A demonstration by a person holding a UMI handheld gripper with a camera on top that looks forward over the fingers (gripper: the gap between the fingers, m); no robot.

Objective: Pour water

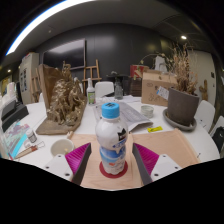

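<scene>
Between the open fingers point(111, 160), bottle point(111, 140) upright on surface point(175, 145), gaps either side, blue cap, label unreadable, potted plant point(183, 100) beyond.

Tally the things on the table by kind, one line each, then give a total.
Bottle with a blue cap, standing between the open jaws: 1
Small bottle farther back: 1
Brown figurine: 1
Potted plant: 1
Small cup: 1
Cardboard box: 1
Total: 6
</scene>
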